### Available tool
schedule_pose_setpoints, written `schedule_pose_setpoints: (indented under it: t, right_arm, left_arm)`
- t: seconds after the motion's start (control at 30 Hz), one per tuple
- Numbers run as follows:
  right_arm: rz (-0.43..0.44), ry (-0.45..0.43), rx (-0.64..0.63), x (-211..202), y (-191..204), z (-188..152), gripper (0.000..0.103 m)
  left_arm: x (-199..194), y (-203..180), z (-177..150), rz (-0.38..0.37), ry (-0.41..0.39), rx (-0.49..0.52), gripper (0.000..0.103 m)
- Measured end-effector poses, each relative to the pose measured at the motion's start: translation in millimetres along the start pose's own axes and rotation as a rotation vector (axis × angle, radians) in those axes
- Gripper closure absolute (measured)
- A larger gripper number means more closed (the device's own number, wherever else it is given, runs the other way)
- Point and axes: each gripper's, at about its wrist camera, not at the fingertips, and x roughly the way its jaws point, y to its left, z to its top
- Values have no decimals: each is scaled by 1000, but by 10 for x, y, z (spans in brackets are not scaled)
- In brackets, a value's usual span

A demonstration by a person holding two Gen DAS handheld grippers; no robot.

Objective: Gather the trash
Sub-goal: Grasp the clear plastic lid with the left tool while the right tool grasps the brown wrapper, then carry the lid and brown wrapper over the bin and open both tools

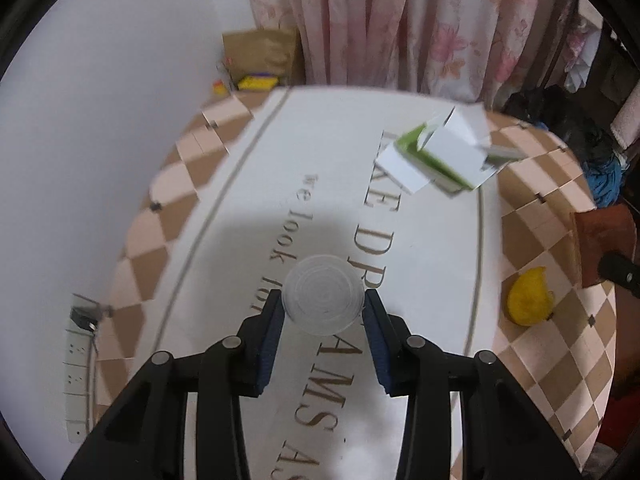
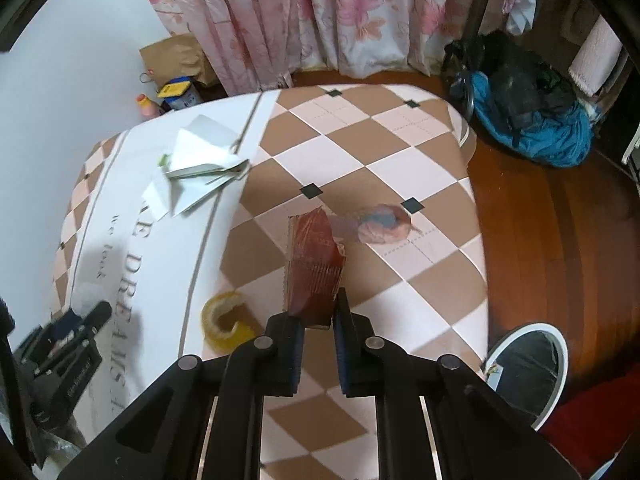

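Observation:
My left gripper (image 1: 323, 309) is shut on a clear plastic cup (image 1: 323, 294), held above the table's white printed cloth (image 1: 224, 248). My right gripper (image 2: 318, 314) is shut on a red-brown snack wrapper (image 2: 314, 268), held above the checkered cloth (image 2: 360, 152). A torn white and green carton (image 1: 438, 152) lies at the far side of the table; it also shows in the right wrist view (image 2: 196, 168). A yellow peel (image 1: 528, 296) lies to the right, seen too in the right wrist view (image 2: 224, 320). A crumpled pink wrapper (image 2: 384, 224) lies past the red-brown one.
A white-rimmed trash bin (image 2: 532, 364) stands on the wooden floor right of the table. A blue and black pile of clothes (image 2: 528, 112) lies at the back right. A brown paper bag (image 1: 260, 56) and small containers (image 2: 176, 94) sit by the wall and pink curtains (image 1: 400, 20).

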Motion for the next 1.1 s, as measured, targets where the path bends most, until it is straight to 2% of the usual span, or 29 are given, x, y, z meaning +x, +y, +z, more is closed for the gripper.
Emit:
schedule_pose_setpoints:
  t: [0.27,0.43,0.63,0.9,1.1]
  right_arm:
    - [27,-82,16,-548,-75,-396,90]
    - [62,-141,79,-978,-384,-617,90]
    - [72,-222,156,-1589,-958,-897,90]
    - [20,-276,272,-2198,-2014,-1390,90]
    - [-46,-235,381,-2140,-2889,-1812,90]
  left_arm:
    - [-812,-206,-60,-16,-155,48,67]
    - [-1332,-474,-91,-74,-221,80,67]
    - [-1911,-1057,-180,-166,-283,148,67]
    - [-2215,-2141,-382,-316,-274,279,67]
    - [-2109,-2980,-646,-386,-208,389,67]
